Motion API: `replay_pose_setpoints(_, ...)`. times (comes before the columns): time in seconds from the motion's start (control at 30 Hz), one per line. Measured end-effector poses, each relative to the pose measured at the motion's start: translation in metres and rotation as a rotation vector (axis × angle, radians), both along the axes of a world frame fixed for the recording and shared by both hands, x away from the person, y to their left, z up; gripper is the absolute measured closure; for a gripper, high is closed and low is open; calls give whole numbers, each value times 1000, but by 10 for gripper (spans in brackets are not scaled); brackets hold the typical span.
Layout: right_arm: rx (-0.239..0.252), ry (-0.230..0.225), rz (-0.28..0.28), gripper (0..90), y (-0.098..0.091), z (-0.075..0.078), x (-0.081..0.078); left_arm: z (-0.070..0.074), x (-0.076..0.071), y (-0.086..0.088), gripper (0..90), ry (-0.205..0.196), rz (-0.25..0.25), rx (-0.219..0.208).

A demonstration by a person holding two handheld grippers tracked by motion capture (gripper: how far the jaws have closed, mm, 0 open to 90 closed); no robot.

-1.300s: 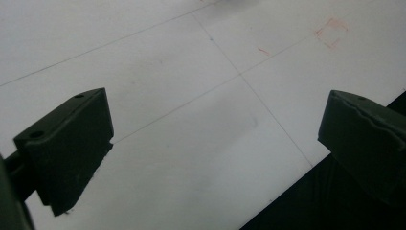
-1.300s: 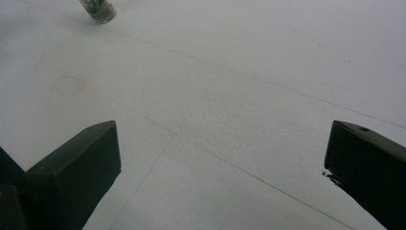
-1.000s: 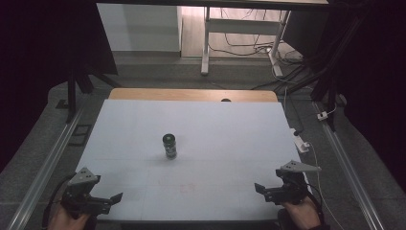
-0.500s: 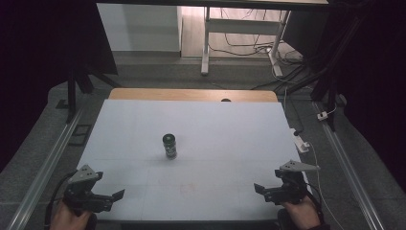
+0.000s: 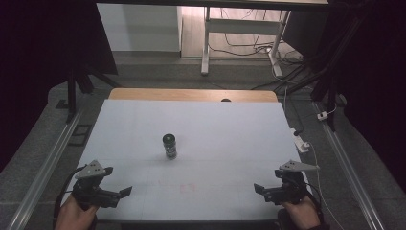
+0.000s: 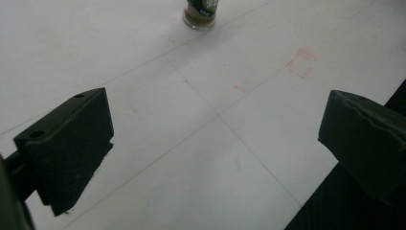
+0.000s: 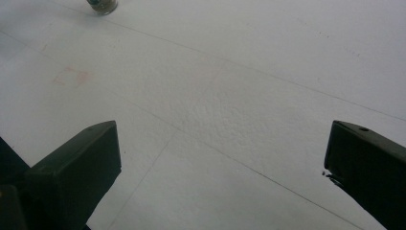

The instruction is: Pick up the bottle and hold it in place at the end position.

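From the high view I see the white table (image 5: 230, 129) with one small jar (image 5: 169, 146) standing upright just left of its centre, dark lid on top, a dark green label around a glass body. Taking the table's centre as the dial, the jar sits at about 9 o'clock, close in.

My left gripper (image 5: 107, 191) is at roughly 7 o'clock, near the front left corner, held in the left hand (image 5: 74, 215). Its jaws are spread wide with nothing between them; in the left gripper view (image 6: 215, 143) they frame bare white surface, and the jar (image 6: 201, 12) shows at 12 o'clock at the top edge, well apart from the jaws. A faint red square mark (image 6: 300, 62) lies at about 1 o'clock in that view.

My right gripper (image 5: 268, 190) is at roughly 5 o'clock near the front right corner, in the right hand (image 5: 301, 215). Its jaws are also parted wide and empty. In the right gripper view (image 7: 222, 163) the jar's base (image 7: 102, 5) appears at 11 o'clock, far off, with the red square mark (image 7: 72, 76) nearer, at 10 o'clock.

Thin pencil-like lines cross the table surface.
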State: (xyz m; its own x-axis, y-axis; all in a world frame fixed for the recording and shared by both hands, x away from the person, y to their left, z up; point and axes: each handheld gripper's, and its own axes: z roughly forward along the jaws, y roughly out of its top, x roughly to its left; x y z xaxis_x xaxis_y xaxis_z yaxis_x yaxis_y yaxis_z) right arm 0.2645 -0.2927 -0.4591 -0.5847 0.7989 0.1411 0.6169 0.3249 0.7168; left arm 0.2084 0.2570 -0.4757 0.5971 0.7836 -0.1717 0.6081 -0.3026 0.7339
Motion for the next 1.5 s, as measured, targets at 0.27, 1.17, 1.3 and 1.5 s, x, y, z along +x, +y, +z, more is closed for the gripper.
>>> replay_pose_setpoints(0.27,-7,-2,6,0,0,0,0,-3,10,-6,6,-13,-21,-15)
replay_pose_setpoints(1.17,-18,6,16,0,2,-1,1,-4,61,-46,2,11,-69,2)
replay_pose_setpoints(1.3,-20,7,18,0,2,-1,1,-4,70,-52,2,-3,-81,21)
replay_pose_setpoints(1.5,-22,9,21,0,2,-1,1,-6,86,-61,2,-13,-100,36)
